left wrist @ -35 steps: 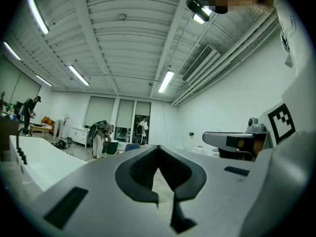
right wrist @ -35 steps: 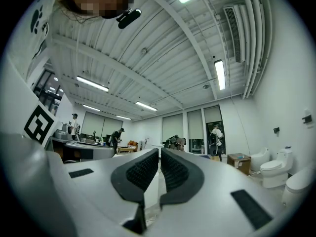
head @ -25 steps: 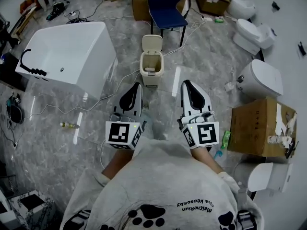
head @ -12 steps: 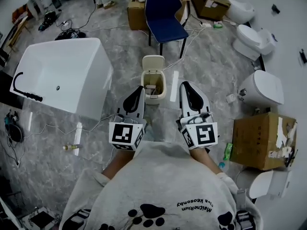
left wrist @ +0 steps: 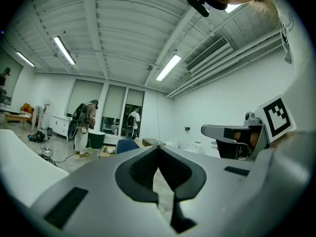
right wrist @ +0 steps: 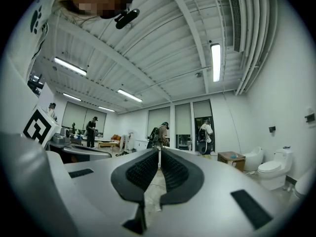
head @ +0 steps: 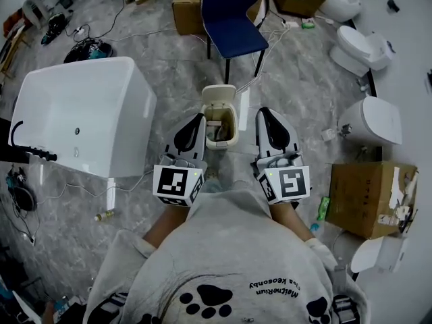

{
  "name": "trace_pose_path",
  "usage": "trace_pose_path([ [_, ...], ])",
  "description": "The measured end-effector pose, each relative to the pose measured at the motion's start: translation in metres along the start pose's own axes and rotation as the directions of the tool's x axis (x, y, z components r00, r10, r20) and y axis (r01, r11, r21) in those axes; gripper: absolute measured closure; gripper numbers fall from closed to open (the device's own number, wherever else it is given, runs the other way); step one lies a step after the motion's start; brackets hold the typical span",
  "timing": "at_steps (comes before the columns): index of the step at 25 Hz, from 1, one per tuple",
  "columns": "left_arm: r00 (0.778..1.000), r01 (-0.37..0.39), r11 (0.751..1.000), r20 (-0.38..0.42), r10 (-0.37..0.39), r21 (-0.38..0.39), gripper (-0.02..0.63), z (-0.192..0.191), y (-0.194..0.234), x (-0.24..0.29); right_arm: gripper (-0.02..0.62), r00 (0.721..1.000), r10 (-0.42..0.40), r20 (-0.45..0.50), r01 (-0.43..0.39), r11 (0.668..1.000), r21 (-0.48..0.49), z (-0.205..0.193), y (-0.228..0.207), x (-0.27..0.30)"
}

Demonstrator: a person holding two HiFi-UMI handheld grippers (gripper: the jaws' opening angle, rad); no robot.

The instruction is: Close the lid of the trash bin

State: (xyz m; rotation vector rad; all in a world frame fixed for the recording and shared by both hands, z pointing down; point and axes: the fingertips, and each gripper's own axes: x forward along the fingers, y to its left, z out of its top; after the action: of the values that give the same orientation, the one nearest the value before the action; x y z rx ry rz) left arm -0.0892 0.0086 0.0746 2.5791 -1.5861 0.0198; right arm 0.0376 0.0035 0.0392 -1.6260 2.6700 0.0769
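Note:
A small cream trash bin (head: 229, 136) stands on the grey floor, seen only in the head view. Its lid (head: 219, 94) is tipped up and back, and rubbish shows inside. My left gripper (head: 198, 117) is held level just left of the bin, and my right gripper (head: 263, 113) just right of it, so the bin sits between them. Neither touches it. In the left gripper view the left gripper (left wrist: 158, 149) has its jaws closed together with nothing in them. The right gripper (right wrist: 159, 153) is likewise shut and empty in its own view.
A white bathtub (head: 74, 113) lies to the left and a blue chair (head: 233, 12) stands just beyond the bin. Toilets (head: 368, 120) and a cardboard box (head: 368, 198) line the right side. Cables run over the floor. People stand far off by the windows (left wrist: 86, 125).
The whole scene has slid toward me in the head view. The bin, earlier ahead of both grippers, now lies between them. Both grippers stayed shut.

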Motion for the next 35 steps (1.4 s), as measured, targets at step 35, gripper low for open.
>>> trace_pose_path([
  [35,0.998,0.021,1.0,-0.06,-0.02,0.011,0.588,-0.061,0.066,0.184,0.563,0.978,0.16,-0.134,-0.171,0.982,-0.077,-0.108,-0.081,0.156],
])
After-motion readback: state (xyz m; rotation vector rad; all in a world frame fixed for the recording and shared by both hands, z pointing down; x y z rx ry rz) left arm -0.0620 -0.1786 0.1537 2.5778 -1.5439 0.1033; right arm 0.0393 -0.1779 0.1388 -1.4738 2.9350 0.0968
